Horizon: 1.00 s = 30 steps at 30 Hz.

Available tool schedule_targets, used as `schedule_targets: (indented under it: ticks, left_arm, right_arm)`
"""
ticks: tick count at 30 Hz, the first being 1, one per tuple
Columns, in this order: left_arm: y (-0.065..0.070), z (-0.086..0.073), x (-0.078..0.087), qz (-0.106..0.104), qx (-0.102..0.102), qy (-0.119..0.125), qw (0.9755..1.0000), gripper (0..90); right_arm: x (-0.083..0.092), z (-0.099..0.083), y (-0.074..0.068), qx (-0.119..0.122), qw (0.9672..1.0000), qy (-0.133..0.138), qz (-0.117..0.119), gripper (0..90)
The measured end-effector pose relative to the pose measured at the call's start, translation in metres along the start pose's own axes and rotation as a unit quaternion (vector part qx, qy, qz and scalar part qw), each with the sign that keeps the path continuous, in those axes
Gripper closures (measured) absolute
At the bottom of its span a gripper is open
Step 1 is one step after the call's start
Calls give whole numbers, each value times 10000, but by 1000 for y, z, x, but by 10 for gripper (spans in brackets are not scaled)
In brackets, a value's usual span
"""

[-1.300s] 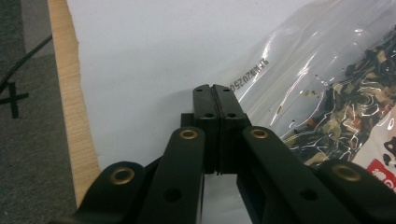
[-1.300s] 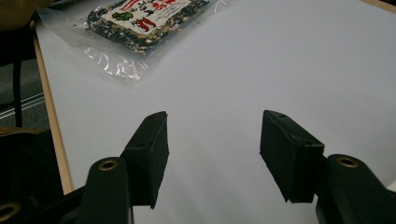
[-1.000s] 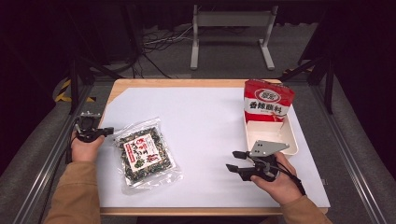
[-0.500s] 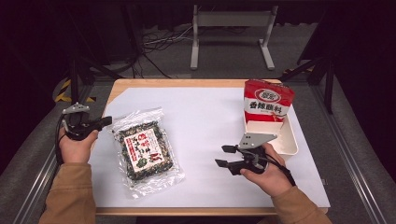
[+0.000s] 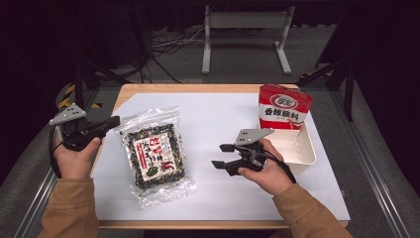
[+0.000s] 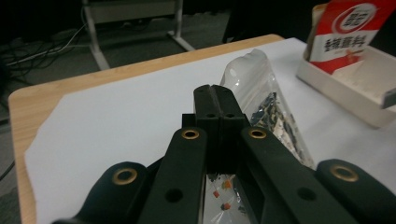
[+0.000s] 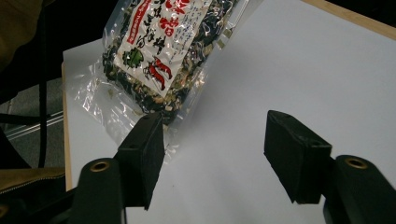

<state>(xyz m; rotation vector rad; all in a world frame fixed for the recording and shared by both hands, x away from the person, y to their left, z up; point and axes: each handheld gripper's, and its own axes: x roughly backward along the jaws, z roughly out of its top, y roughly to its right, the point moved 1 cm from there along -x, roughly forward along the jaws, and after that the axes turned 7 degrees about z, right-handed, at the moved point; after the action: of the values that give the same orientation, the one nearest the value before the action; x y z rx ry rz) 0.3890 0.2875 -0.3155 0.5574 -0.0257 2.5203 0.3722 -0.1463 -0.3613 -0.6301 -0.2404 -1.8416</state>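
One red packet (image 5: 284, 107) upright in white tray (image 5: 308, 154), right of snack bag (image 5: 154, 154).

Recording lab or studio: wooden worktop (image 5: 148, 90) under a white sheet (image 5: 223, 119); black surrounds; loose cables (image 5: 163, 44) on grey carpet; metal stand (image 5: 245, 29) beyond the far edge.

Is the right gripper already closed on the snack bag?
No, the right gripper stands open over bare white paper, with the snack bag lying ahead of its jaws.

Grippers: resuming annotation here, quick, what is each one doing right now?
Left gripper: shut on the clear snack bag corner.
Right gripper: open, just been opening, holding nothing.
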Motion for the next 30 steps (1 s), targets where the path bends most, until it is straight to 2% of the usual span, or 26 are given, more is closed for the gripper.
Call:
schedule_targets:
  ticks: [9,19,24,30]
  left_arm:
    - [16,10,15,-392,-144,267,9988,900]
    - [25,12,26,-556,-256,400,9973,900]
    - [26,12,29,-648,-235,443,9966,900]
    - [25,10,27,-736,-206,473,9960,900]
  right_arm:
    - [-34,20,6,55,9997,-176,182,346]
    - [-71,35,16,59,9992,-198,346,310]
    - [-86,40,19,48,9987,-193,470,311]
    - [-102,51,20,22,9962,-74,872,345]
